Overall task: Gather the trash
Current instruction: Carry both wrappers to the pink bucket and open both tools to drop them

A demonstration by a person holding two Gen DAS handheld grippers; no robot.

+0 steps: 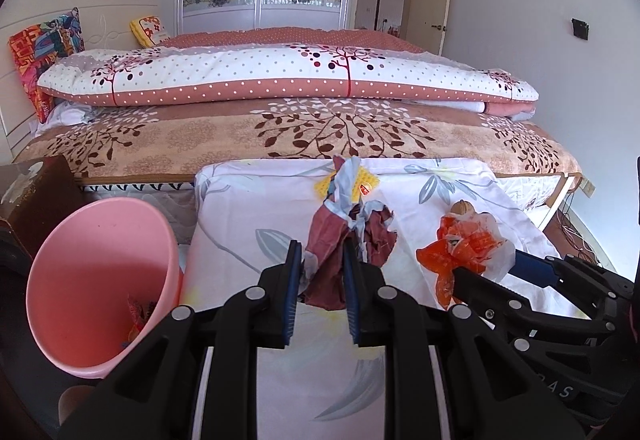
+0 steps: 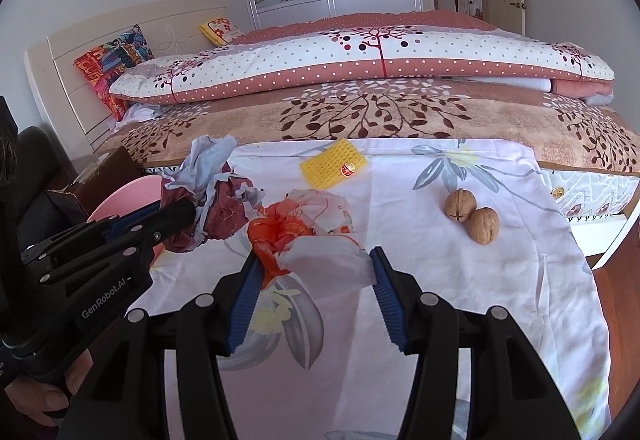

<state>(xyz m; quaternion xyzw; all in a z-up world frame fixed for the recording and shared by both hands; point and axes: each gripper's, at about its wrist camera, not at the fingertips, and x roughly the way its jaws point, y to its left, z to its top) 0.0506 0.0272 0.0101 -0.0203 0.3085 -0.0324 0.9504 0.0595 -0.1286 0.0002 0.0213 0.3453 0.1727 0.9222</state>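
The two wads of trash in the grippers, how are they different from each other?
The maroon paper wad is crumpled paper, dark red with pale blue-grey; the orange plastic wad is a scrunched bag, orange and white. The left gripper pinches the maroon paper wad narrowly, while the right gripper spans the wider orange plastic wad. Both are clamped and lifted off the floral cloth.

Lying open between the yellow foam net [image 2: 333,162] and the two walnuts [image 2: 472,215]: bare floral cloth [image 2: 460,280]. Standing unblocked at left: pink bin [image 1: 96,280] mouth. Crowding behind: folded quilt [image 1: 280,75].
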